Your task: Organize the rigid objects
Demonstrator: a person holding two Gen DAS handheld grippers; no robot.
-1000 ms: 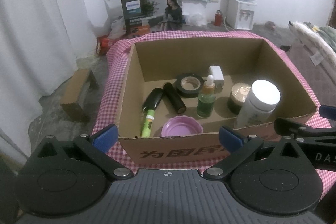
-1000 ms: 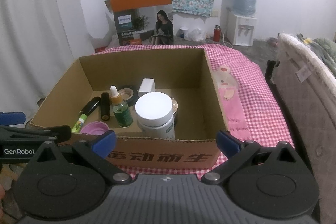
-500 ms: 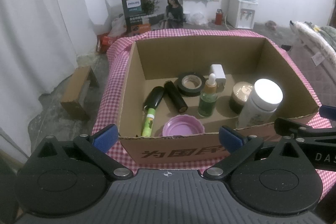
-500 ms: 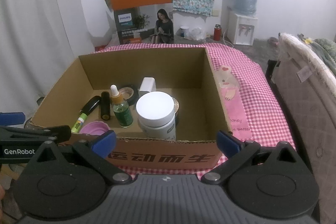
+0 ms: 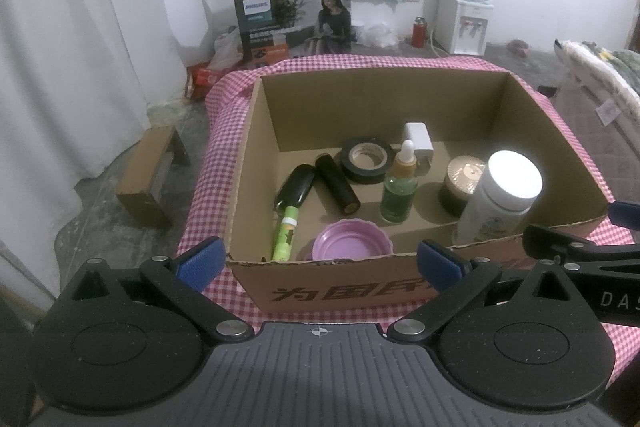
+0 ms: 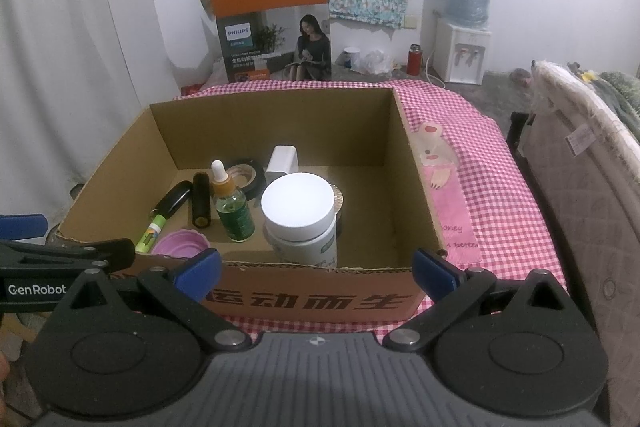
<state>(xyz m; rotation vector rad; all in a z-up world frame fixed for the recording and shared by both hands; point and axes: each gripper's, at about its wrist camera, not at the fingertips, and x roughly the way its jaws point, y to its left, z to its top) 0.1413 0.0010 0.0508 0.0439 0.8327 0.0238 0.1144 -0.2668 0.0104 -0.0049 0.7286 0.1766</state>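
Left wrist: upright white-capped bottle (image 5: 500, 201).

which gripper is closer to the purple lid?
Left. The left gripper sits just outside the box wall, directly in front of the purple lid. The right gripper sits further right, in front of the white jar.

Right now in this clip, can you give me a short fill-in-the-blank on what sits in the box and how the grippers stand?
1. The dropper bottle holds ____ liquid.
2. The white jar stands ____ inside the cardboard box.
3. The left gripper and right gripper are both ____ and hold nothing.
4. The roll of tape is ____ in colour.

Missing words: green; upright; open; black
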